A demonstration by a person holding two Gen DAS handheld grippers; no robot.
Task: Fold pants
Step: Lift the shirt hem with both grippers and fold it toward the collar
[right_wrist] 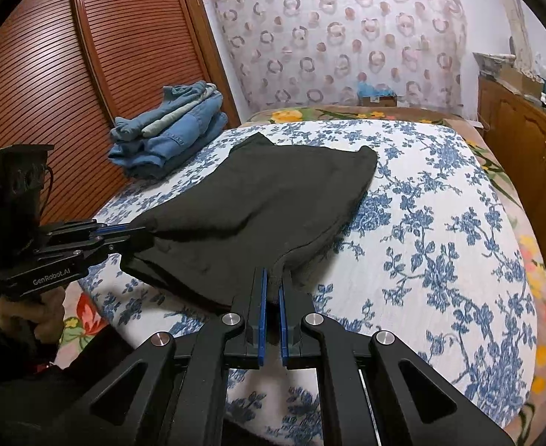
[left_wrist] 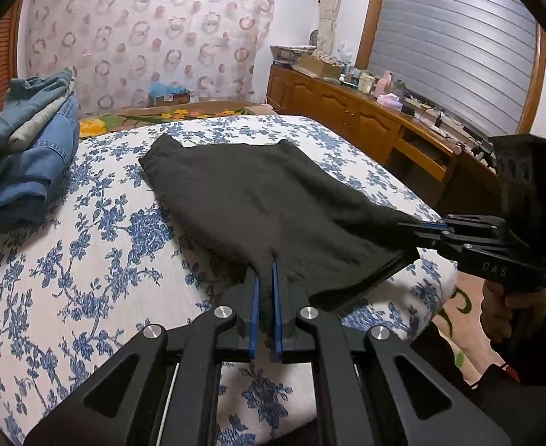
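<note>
Black pants (left_wrist: 258, 200) lie folded on the blue-flowered bed cover (left_wrist: 87, 260), their far end flat, their near end lifted. My left gripper (left_wrist: 265, 271) is shut on the near left corner of the pants. My right gripper (left_wrist: 414, 225) is shut on the near right corner, seen from the side in the left wrist view. In the right wrist view the pants (right_wrist: 273, 200) run away from my right gripper (right_wrist: 273, 278), which pinches the cloth between blue pads, and the left gripper (right_wrist: 139, 228) holds the other corner at the left.
A stack of folded blue jeans (left_wrist: 27, 156) sits on the bed at the far left, also in the right wrist view (right_wrist: 169, 133). A wooden dresser (left_wrist: 366, 119) with clutter stands on the right. A slatted wooden wardrobe (right_wrist: 68, 74) is at the left. The bed's near edge (left_wrist: 403, 316) is close.
</note>
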